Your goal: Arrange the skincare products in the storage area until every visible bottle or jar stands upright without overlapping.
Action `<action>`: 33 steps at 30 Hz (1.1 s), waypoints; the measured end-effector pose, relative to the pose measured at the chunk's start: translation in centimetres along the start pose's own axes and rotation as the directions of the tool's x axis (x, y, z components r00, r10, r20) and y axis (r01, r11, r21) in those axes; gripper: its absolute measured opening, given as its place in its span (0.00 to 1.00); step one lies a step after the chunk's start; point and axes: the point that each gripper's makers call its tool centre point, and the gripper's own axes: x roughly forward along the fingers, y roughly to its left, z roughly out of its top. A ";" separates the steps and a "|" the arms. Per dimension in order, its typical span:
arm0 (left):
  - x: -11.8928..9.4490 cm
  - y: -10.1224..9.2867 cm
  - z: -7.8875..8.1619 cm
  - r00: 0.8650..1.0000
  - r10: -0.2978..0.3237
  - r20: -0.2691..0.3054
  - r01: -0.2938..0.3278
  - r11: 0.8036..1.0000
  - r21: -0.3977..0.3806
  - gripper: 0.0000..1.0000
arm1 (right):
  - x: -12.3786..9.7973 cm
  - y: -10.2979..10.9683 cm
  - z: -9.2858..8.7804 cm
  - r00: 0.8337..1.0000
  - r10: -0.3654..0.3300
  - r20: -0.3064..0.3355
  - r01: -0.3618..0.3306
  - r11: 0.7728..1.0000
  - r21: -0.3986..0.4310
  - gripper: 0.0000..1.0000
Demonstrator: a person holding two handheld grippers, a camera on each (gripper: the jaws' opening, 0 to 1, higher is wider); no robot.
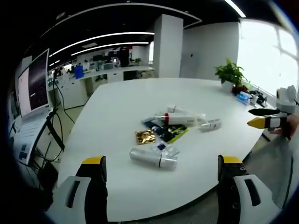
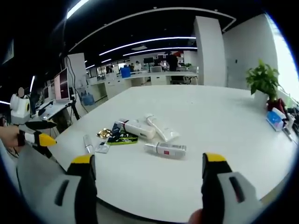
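In the left gripper view, the left gripper (image 1: 161, 186) is rising from the bottom edge with its yellow-tipped jaws standing wide apart, gripping nothing, above the near edge of the white table (image 1: 140, 100). The skincare products are lying in a loose cluster at the middle of the frame, none upright. A silver bottle (image 1: 153, 157) is lying on its side nearest the jaws, just beside a small blue-and-clear sachet (image 1: 164, 148). Above them a gold foil packet (image 1: 145, 136) and a dark green packet (image 1: 169, 132) are lying flat, touching each other. A white tube with a red band (image 1: 180, 119) is lying across the upper part of the cluster, and a small grey tube (image 1: 210, 124) is resting to its right. At the right edge, the right gripper (image 1: 256, 117) is reaching in, its jaws parted. A potted plant (image 1: 230, 74) is standing at the upper right.

In the right gripper view, the right gripper (image 2: 148, 172) is rising from the bottom, jaws spread wide and empty. The cluster is sitting centre-left: a silver bottle (image 2: 88, 144) at the left, a white tube (image 2: 139, 129) and a clear-wrapped tube (image 2: 160, 127) above, and a red-labelled tube (image 2: 166, 150) nearest the jaws. The left gripper is entering at the left edge (image 2: 44, 132), jaws slightly parted.
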 end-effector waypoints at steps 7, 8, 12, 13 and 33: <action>-0.1 -0.1 0.1 1.000 -0.006 0.004 0.006 1.000 0.001 0.97 | 0.1 0.3 -0.2 1.000 0.012 -0.017 -0.012 1.000 -0.004 0.95; -0.1 -0.1 0.2 1.000 -0.006 0.005 0.006 1.000 0.000 0.97 | 0.1 0.3 -0.2 1.000 0.014 -0.018 -0.014 1.000 -0.003 0.95; -0.1 -0.2 0.1 1.000 -0.008 0.002 0.008 1.000 0.002 0.97 | 0.3 0.4 -0.6 0.999 0.019 -0.047 -0.019 1.000 -0.004 0.95; -0.1 -0.2 0.1 1.000 -0.011 0.000 0.011 1.000 0.002 0.97 | 0.3 0.4 -0.6 0.999 0.020 -0.047 -0.021 1.000 -0.006 0.95; 0.0 -0.1 0.0 1.000 -0.022 -0.002 0.022 1.000 -0.007 0.97 | 1.5 0.6 0.4 0.994 0.094 -0.052 -0.095 0.995 -0.018 0.89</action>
